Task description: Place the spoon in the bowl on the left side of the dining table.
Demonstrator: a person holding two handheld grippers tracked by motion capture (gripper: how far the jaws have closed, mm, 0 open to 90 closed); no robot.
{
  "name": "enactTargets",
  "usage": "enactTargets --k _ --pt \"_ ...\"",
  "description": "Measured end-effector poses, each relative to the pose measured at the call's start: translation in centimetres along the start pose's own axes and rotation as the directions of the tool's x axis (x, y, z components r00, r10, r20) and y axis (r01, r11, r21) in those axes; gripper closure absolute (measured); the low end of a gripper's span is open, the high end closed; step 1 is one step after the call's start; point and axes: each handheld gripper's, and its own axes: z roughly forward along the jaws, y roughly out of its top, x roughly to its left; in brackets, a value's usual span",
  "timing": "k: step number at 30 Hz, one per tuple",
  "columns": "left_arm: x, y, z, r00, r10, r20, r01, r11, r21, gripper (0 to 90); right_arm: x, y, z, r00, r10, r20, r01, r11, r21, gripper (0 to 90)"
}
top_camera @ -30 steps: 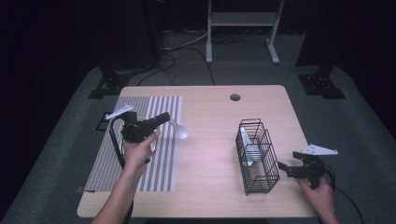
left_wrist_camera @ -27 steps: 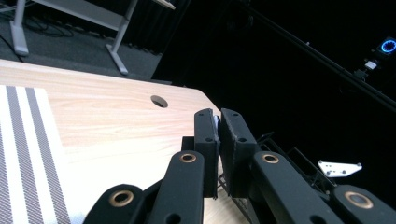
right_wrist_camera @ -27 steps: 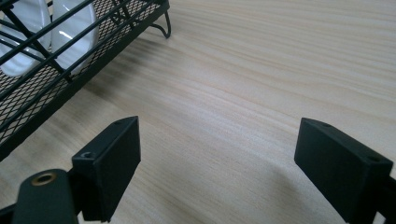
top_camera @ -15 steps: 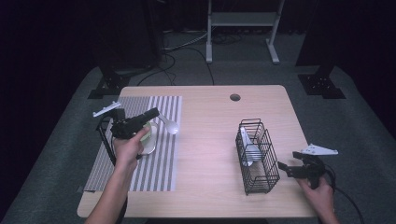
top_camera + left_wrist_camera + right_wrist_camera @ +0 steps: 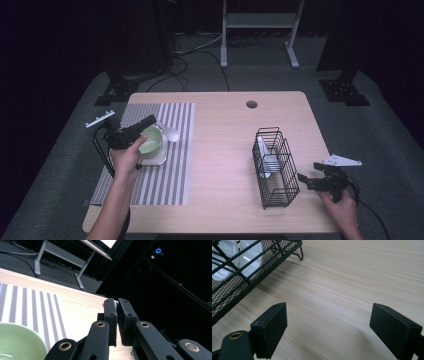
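Observation:
A pale green bowl (image 5: pixel 149 142) sits on a white plate (image 5: pixel 156 159) on the striped mat (image 5: pixel 167 180); the bowl's rim (image 5: pixel 22 337) also shows in the left gripper view. My left gripper (image 5: pixel 150 121) hovers over the bowl, its jaws nearly closed on a thin white edge (image 5: pixel 114 303). A white spoon (image 5: pixel 170 133) hangs just beyond its tips. At the right, a black wire basket (image 5: pixel 275 172) holds white spoons (image 5: pixel 265 157). My right gripper (image 5: pixel 306 181) rests open on the wood beside that basket (image 5: pixel 242 277), nothing between its jaws (image 5: pixel 329 320).
The wooden table (image 5: pixel 225 145) has a round cable hole (image 5: pixel 251 104) near its far edge. Bare wood lies between mat and basket. Dark floor, cables and a metal stand (image 5: pixel 257 30) sit beyond the table.
My left gripper has moved left across the mat with the spoon travelling along, ending over the green bowl. The right gripper has stayed still.

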Motion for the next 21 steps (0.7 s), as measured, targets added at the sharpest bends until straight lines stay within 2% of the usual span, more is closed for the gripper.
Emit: enactTargets --k 21 --pt "2.1 1.5 -2.0 0.9979 -0.041 -0.051 0.037 0.9966 -0.074 85.8 0.0 0.0 0.1 1.0 -0.002 0.003 0.002 1.0 0.006 13.4"
